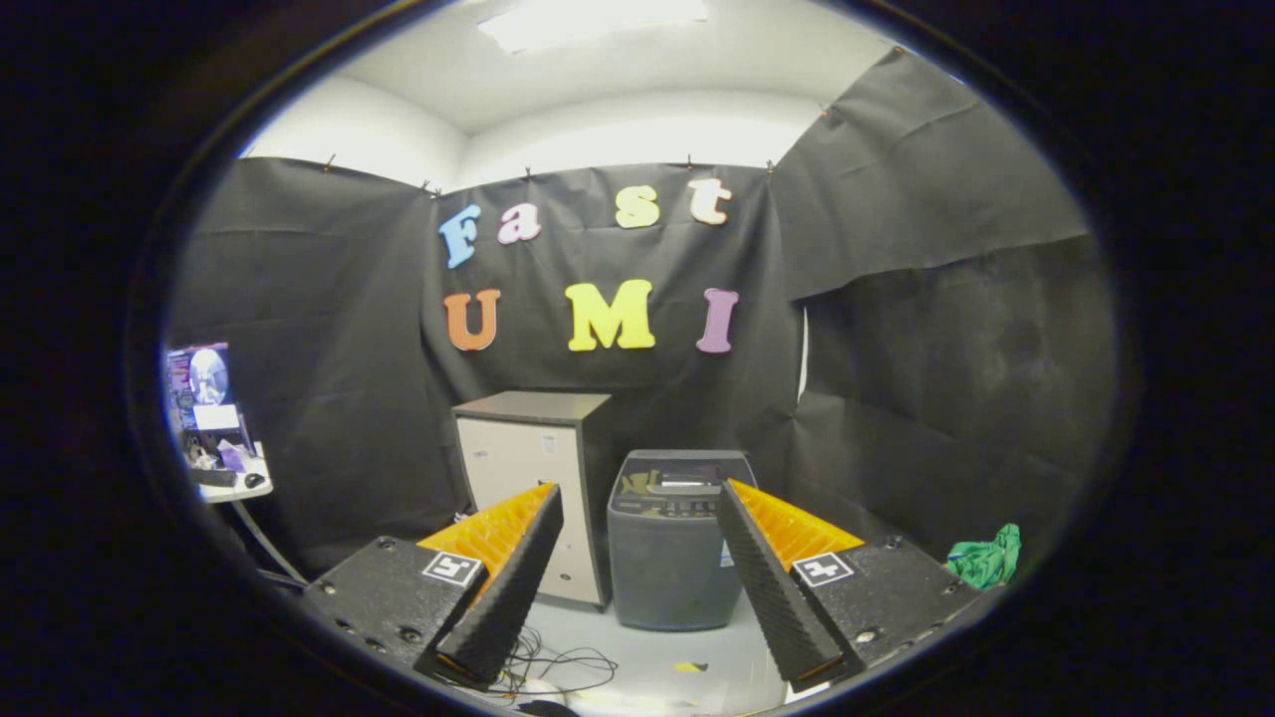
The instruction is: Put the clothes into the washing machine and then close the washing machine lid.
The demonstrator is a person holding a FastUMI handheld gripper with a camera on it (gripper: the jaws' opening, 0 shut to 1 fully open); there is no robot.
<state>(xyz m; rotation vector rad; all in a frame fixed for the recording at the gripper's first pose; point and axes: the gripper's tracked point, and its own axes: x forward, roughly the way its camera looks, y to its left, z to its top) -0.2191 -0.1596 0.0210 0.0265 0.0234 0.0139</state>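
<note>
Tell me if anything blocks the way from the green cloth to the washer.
Nothing visible does. The green cloth lies on the floor right of the washer, bare floor between. The hand-held gripper is open, empty, facing the washer.

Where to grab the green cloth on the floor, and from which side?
Take the green cloth at its raised, bunched top, coming down from above. It lies crumpled in a loose heap on the floor, right of the washing machine, so there is no edge to slide under; a fold pinches best. The gripper is open, fingers spread and holding nothing.
</note>
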